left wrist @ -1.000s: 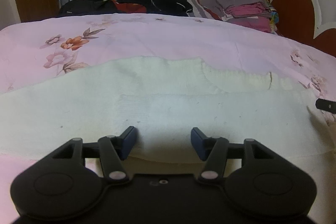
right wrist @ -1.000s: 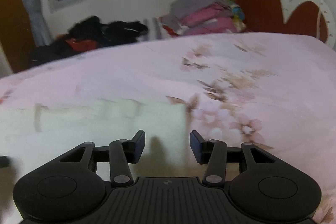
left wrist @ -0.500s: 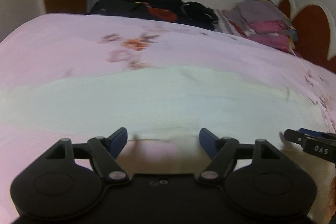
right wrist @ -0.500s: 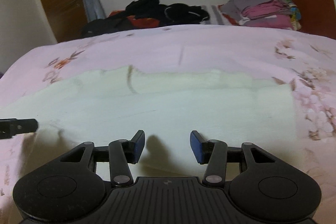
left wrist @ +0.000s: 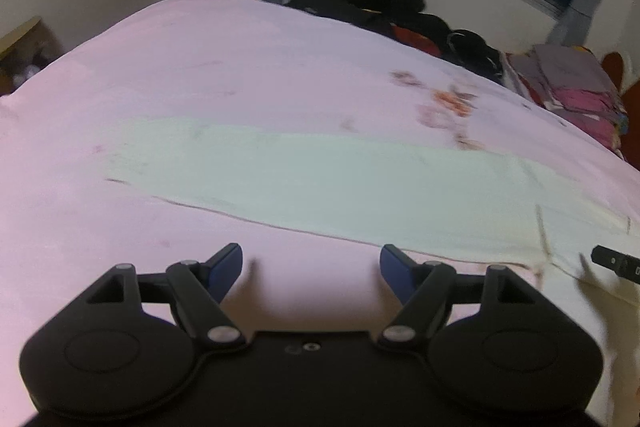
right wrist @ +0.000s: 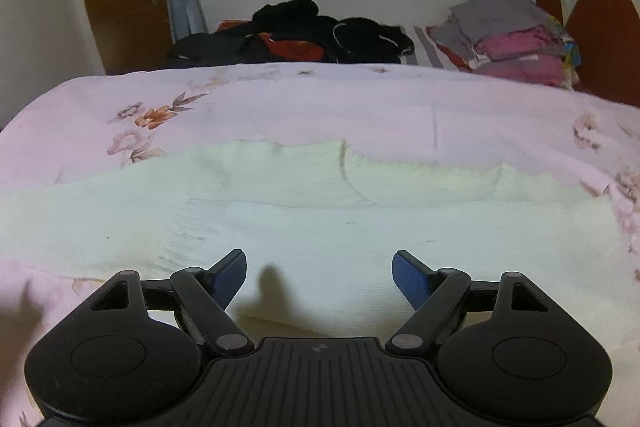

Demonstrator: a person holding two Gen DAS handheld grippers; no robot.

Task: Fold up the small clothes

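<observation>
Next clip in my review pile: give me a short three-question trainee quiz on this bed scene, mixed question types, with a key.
1. True or false: the left gripper has cloth between its fingers.
2. Multiple choice: the cream knitted garment lies A) flat on the pink floral bedsheet, B) on the stack of folded clothes, C) lifted in the air.
3. Fill in: the pile of loose clothes under the window is mostly ____ in colour.

Key: 1 false, only sheet shows between them; 2 A; 3 black. The right gripper hangs over the garment, its fingers opening with nothing gripped.
</observation>
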